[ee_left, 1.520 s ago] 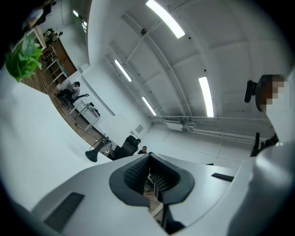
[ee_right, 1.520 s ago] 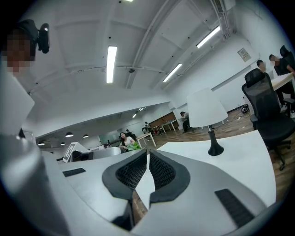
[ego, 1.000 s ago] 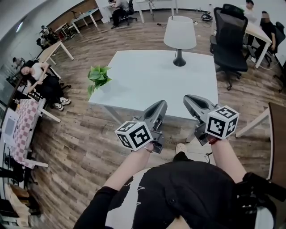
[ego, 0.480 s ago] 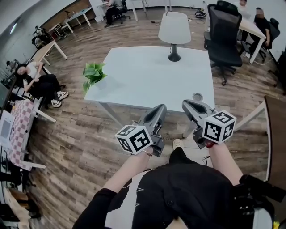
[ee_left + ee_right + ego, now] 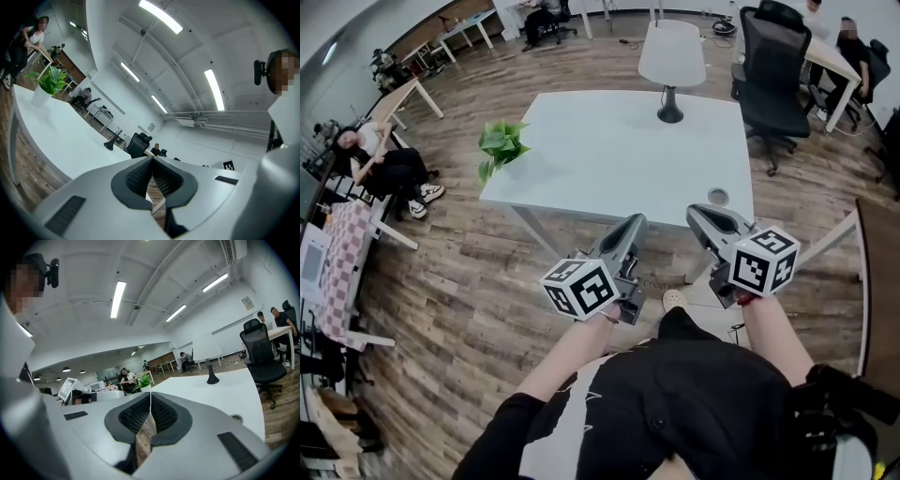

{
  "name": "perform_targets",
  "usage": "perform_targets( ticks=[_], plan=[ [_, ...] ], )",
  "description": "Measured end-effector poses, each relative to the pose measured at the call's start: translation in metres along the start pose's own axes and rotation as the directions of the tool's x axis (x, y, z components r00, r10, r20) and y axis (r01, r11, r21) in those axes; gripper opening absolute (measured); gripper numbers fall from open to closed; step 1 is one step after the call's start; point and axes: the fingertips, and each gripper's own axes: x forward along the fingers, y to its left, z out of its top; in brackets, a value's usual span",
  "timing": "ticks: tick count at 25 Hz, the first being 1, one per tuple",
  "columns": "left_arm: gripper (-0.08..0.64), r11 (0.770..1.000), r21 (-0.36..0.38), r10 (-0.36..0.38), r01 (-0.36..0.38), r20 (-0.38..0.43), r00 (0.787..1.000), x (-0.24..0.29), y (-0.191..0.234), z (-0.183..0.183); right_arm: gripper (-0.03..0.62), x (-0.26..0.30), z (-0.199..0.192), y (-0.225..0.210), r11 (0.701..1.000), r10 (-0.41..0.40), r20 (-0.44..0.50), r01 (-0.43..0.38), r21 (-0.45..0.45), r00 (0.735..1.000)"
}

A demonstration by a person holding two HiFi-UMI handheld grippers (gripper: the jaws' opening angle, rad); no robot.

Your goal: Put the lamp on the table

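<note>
Lamp [image 5: 672, 58] is on the counter [image 5: 609, 159] already, folks, so let's size up the scene. Biggest thing in play is that white counter, bare across its middle, with a black chair [image 5: 773, 66] parked off its far right corner. At the far edge stands the lamp — upright, white shade over a dark stem, base flat on the top, nothing touching it. On the left edge is a small green plant [image 5: 502, 150], well apart from the lamp.

Down at the near side, both tools hang short of the counter's edge, close to the person's body. The left gripper [image 5: 632, 225] has its jaws pressed together with nothing between them. The right gripper [image 5: 701, 216] is the same, pads meeting, empty. Just ahead of the right one, a small round grommet [image 5: 718, 197] sits in the counter's near right corner.

My read — the placing step looks done, and both tools are simply standing off. The next move calls for very little: keep both grippers clear of the counter. If the lamp wanted shifting, that would mean a reach across the whole top. The jaws would need to open before they get to the stem, and grip low so the shade doesn't tip it.
</note>
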Motion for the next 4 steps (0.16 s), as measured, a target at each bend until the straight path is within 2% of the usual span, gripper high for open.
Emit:
perform_targets(
  ticks=[4],
  plan=[
    [0.014, 1.0, -0.002, 0.013, -0.013, 0.005, 1.0, -0.0078, 0.0037, 0.0032, 0.021, 0.0035, 0.0009, 0.0062, 1.0, 0.005, -0.008, -0.005, -0.011, 1.0]
  ],
)
